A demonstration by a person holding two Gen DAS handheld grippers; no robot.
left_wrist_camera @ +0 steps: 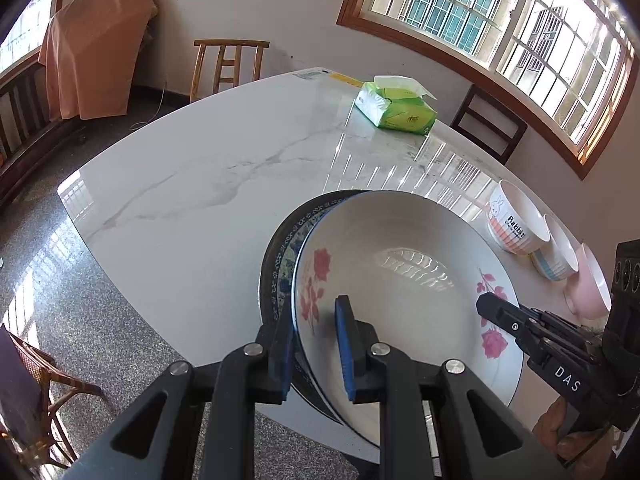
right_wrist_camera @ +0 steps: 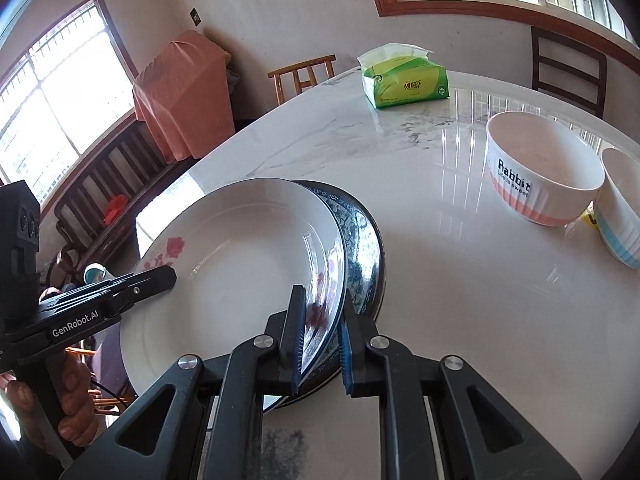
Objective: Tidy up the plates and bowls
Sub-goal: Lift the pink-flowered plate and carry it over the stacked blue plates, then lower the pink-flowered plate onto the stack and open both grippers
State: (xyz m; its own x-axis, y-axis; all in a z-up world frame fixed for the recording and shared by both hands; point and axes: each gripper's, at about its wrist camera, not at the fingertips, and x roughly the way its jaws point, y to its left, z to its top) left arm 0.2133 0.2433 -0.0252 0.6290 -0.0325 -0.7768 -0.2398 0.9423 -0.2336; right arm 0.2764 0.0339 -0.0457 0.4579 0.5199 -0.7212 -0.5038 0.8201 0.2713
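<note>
A white rose plate (left_wrist_camera: 404, 280) sits on top of a blue-patterned plate (left_wrist_camera: 286, 256), which in turn lies on a dark plate (left_wrist_camera: 269, 264). The stack sits at the near edge of the marble table (left_wrist_camera: 208, 184), with the rose plate tilted up and shifted off-centre, so the lower plates show as a crescent on one side. Being round, none has a long axis.

The left gripper (left_wrist_camera: 314, 354) has its blue pads closed around the rose plate's near rim, one pad inside the dish and one outside. The right gripper (right_wrist_camera: 320, 342) pinches the opposite rim the same way, its jaws nearly together on the rims there; whether they take in the blue plate's edge too is unclear.

Toward the table's right edge stand a Rabbit bowl (right_wrist_camera: 540, 176), a blue-striped bowl (right_wrist_camera: 622, 208) just beside it, and a pink bowl (left_wrist_camera: 588, 284). A green tissue pack (right_wrist_camera: 404, 80) lies near the far edge.
</note>
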